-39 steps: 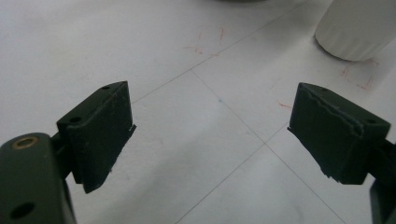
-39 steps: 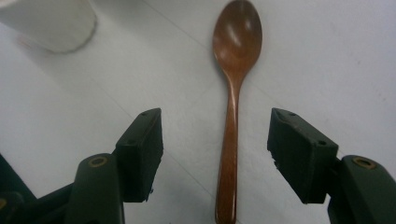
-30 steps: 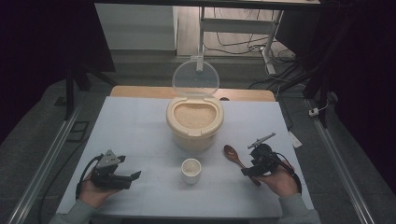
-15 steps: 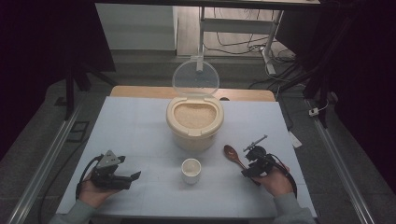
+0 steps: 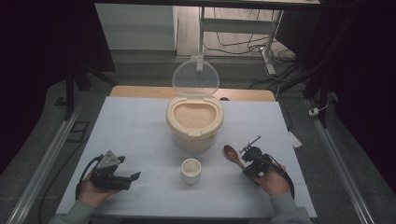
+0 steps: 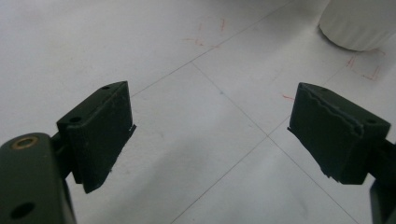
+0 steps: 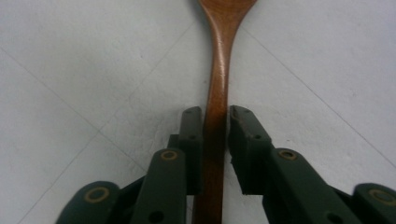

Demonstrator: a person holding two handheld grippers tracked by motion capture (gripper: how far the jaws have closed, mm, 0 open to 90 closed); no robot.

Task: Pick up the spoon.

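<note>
A brown wooden spoon (image 5: 231, 153) lies on the white table (image 5: 135, 121), right of a small white cup (image 5: 191, 170). My right gripper (image 5: 251, 164) sits low over the spoon's handle. In the right gripper view the handle (image 7: 219, 70) runs between the jaws of the right gripper (image 7: 215, 116), which have just been closing, and both pads now touch its sides. My left gripper (image 5: 132, 178) rests at the front left, pointing toward the cup. Its jaws stand wide apart in the left gripper view (image 6: 210, 121) with bare table between them.
A cream rice container (image 5: 194, 126) full of grain stands at the table's middle, its clear lid (image 5: 195, 77) tipped up behind. The cup's base (image 6: 359, 23) shows at the top right of the left gripper view. A wooden board edge (image 5: 140, 91) lines the far side.
The right gripper has dropped slightly toward the table over the spoon handle and its jaws have closed in. The left hand has stayed put.
</note>
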